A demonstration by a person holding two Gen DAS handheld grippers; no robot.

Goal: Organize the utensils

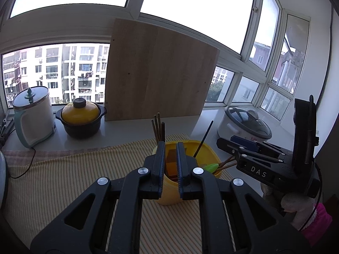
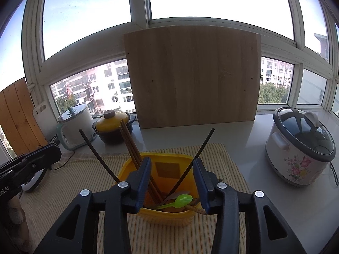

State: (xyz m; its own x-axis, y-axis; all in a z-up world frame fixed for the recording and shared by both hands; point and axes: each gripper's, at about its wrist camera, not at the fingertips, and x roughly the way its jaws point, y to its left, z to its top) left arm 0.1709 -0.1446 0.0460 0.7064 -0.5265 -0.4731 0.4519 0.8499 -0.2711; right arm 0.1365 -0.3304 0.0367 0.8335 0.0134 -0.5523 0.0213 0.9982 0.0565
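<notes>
two views cover the yellow utensil holder [image 2: 167,216], and neither gives me its whole interior: the left gripper [image 1: 170,148] blocks most of the opening in its own view, and the right gripper [image 2: 172,165] covers both side walls in the other. the lower ends of all utensils are lost in the orange-lit inside. the holder stands on the striped cloth [image 1: 74,169], in front of the upright wooden board [image 2: 190,76]. it contains brown chopsticks [image 2: 129,144] leaning left, two dark chopsticks [image 2: 204,144] fanned outward, and a green spoon [image 2: 182,200] lying across the near rim beside a brown utensil i cannot identify. my left jaws stand narrowly parted with nothing pinched. my right jaws stand spread, empty, over the holder.
</notes>
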